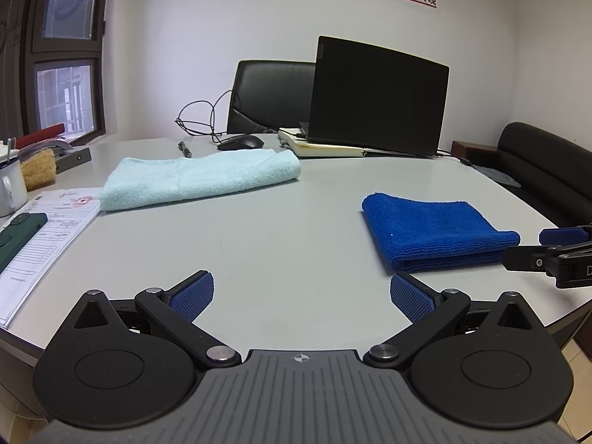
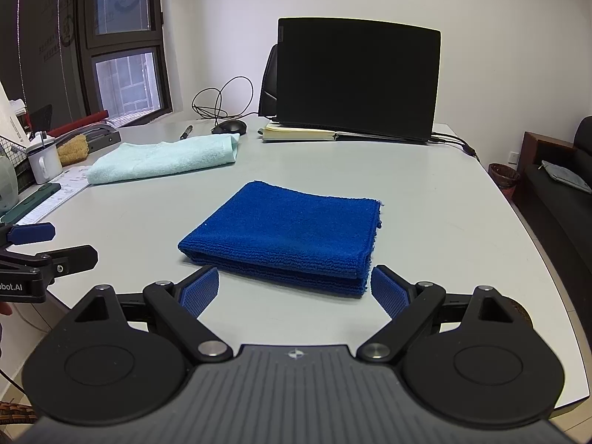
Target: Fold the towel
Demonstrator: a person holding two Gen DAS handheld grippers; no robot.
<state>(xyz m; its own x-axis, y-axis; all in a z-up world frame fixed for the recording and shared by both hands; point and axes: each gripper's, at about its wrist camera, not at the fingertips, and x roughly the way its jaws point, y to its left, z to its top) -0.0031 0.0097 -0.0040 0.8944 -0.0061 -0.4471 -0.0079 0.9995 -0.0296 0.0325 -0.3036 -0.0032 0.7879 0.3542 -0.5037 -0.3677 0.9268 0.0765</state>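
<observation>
A: Where is the blue towel (image 2: 285,233) seen?

B: It is laid folded on the grey counter (image 2: 425,192), just ahead of the right tongs (image 2: 294,290), with a pale green towel (image 1: 199,177) farther back.

A: And the tongs?

B: Both the right and the left tongs (image 1: 301,298) are spread wide; nothing is gripped.

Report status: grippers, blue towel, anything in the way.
Left gripper open, empty. Right gripper open, just short of the blue towel, which lies folded flat on the table. Path clear.
</observation>
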